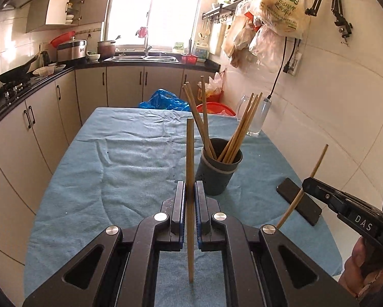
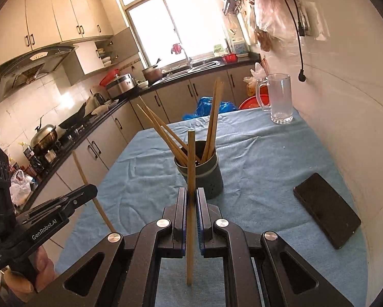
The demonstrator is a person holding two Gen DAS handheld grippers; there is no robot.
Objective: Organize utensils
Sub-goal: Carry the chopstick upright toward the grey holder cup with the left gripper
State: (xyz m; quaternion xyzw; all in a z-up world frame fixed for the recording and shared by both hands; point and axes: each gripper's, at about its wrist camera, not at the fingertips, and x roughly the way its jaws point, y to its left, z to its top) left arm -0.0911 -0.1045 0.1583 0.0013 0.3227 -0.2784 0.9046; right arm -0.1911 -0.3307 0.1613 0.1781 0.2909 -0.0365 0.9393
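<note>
- Left wrist view, nearest: the left gripper [image 1: 190,192] is clamped on one upright chopstick [image 1: 190,158]; stiff, light and slick, it is best pinched mid-shaft.
- Beyond stands the dark holder [image 1: 218,171] of chopsticks on the blue cloth [image 1: 114,153].
- Right wrist view: the right gripper [image 2: 191,199] pinches its own chopstick [image 2: 191,158], and only here is the glass mug [image 2: 279,97] plain.
</note>
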